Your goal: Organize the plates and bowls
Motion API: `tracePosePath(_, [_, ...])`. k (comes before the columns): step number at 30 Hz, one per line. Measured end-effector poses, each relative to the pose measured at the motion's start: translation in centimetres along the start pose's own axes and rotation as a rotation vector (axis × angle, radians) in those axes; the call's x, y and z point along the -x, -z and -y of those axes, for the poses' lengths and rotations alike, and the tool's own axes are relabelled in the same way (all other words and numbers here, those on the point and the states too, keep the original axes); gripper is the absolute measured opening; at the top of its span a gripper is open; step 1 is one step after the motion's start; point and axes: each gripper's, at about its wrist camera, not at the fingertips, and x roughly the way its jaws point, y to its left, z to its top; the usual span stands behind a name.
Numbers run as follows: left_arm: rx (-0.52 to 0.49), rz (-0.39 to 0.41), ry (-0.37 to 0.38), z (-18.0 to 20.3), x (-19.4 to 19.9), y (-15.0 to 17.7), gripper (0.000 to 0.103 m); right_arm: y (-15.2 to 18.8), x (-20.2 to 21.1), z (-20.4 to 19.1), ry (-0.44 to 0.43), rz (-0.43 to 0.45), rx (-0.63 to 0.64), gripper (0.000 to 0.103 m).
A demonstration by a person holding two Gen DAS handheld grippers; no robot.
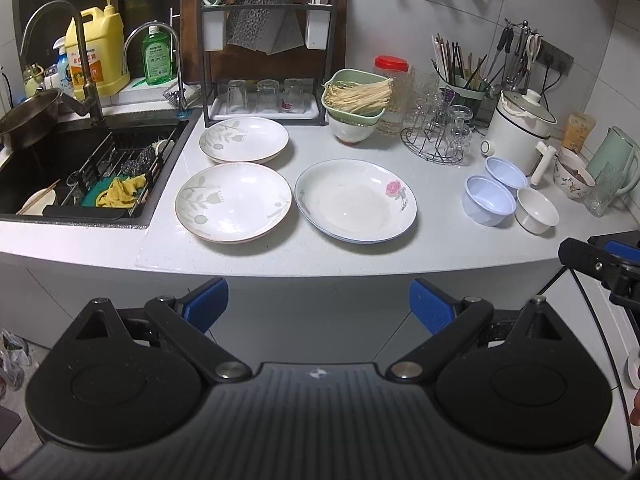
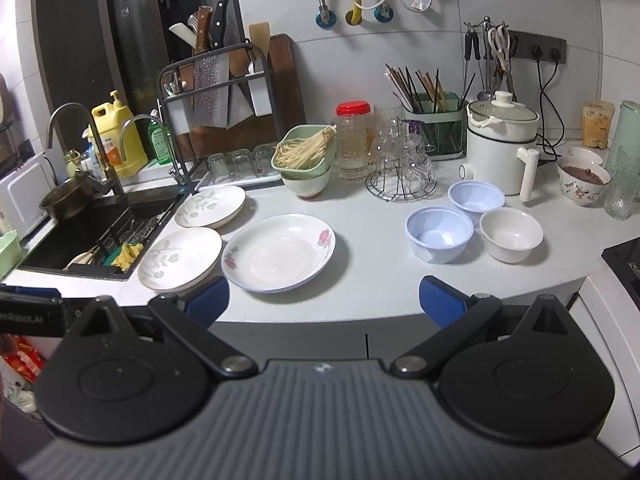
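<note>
Three plates lie on the white counter [image 1: 440, 240]: a leaf-pattern plate at the back [image 1: 244, 139] [image 2: 211, 206], a second leaf-pattern plate nearer [image 1: 233, 201] [image 2: 180, 259], and a larger rose-pattern plate [image 1: 355, 200] [image 2: 279, 252]. To the right stand two pale blue bowls [image 1: 489, 199] [image 1: 505, 172] [image 2: 439, 234] [image 2: 476, 197] and a small white bowl [image 1: 536, 210] [image 2: 511, 234]. My left gripper [image 1: 319, 304] is open and empty, held in front of the counter edge. My right gripper [image 2: 324, 300] is open and empty, also short of the counter edge.
A sink [image 1: 72, 168] with a rack and yellow cloth lies left. At the back stand a knife rack [image 1: 268, 40], a green basket of noodles on a bowl [image 1: 354, 98], a glass stand [image 1: 438, 132], a white pot [image 1: 520, 128] and a patterned bowl [image 2: 584, 180].
</note>
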Motion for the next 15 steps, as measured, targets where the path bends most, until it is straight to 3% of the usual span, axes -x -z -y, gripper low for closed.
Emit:
tracePosePath(4, [0.043, 0.018, 0.029, 0.0, 0.7, 0.3, 0.099, 0.2, 0.5, 0.3, 0.003, 0.01, -0.017, 0.103])
tracePosePath(15, [0.06, 0.013, 0.015, 0.6, 1.1, 2.1, 0.099, 1.0, 1.2, 0.6, -0.016, 0.011, -0.022, 0.103])
